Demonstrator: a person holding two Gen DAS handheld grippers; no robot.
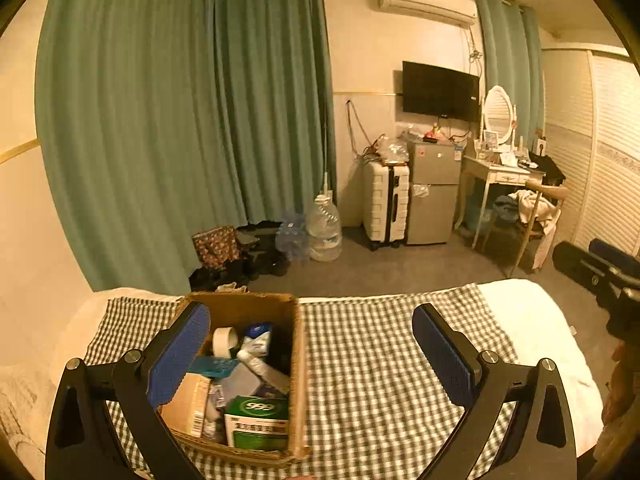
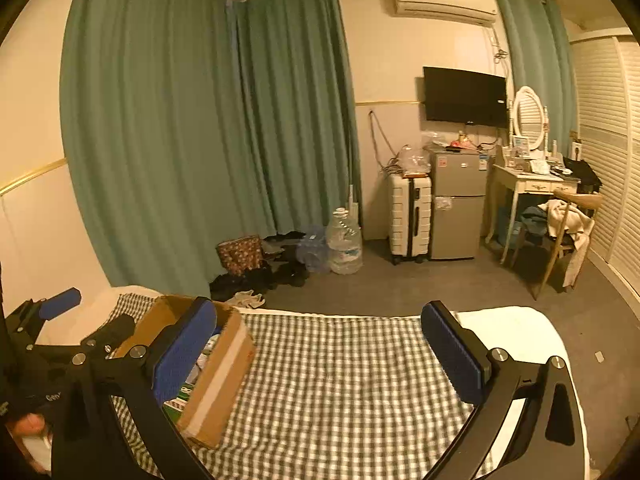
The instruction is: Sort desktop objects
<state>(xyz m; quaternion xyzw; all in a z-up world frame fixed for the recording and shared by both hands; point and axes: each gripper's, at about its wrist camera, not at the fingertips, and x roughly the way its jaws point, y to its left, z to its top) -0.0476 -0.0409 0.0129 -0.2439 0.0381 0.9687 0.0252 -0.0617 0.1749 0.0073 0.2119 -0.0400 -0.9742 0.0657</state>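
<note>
Left tongs (image 1: 311, 354): released, I see both blue pads spread wide with nothing between them; the left pad overlaps the near-left rim of the box in my view, though I cannot tell whether it touches.
Right tongs (image 2: 318, 350): released, jaws wide apart over the cloth, nothing gripped; they show in the left view at 3 o'clock, well apart from the box.
Box (image 1: 256, 308): open cardboard, standing on the cloth at about 7 o'clock in the left view and 8 o'clock in the right view.
Box contents: I make out a tape roll (image 1: 224, 341) near the back, a white tube (image 1: 264, 370) lying slantwise in the middle, a green carton (image 1: 258, 422) marked 999 at the near side, and a tan carton (image 1: 187, 404) on the left; other small packs are too jumbled to name.
Cloth (image 2: 340, 380): green-and-white check, spread over the bed (image 2: 516, 330), bare from the box across to 4 o'clock.
Bed: white, showing past the cloth at the right edge.
Hand (image 2: 28, 426): I see a bit of it at 8 o'clock in the right view, on the left tongs' handle.
Room: green curtains (image 1: 180, 120) at 11 o'clock, a water jug (image 1: 325, 226) on the floor at 12, a suitcase (image 1: 386, 200) and small fridge (image 1: 434, 192) at 1 o'clock, a television (image 1: 440, 90) above them.
</note>
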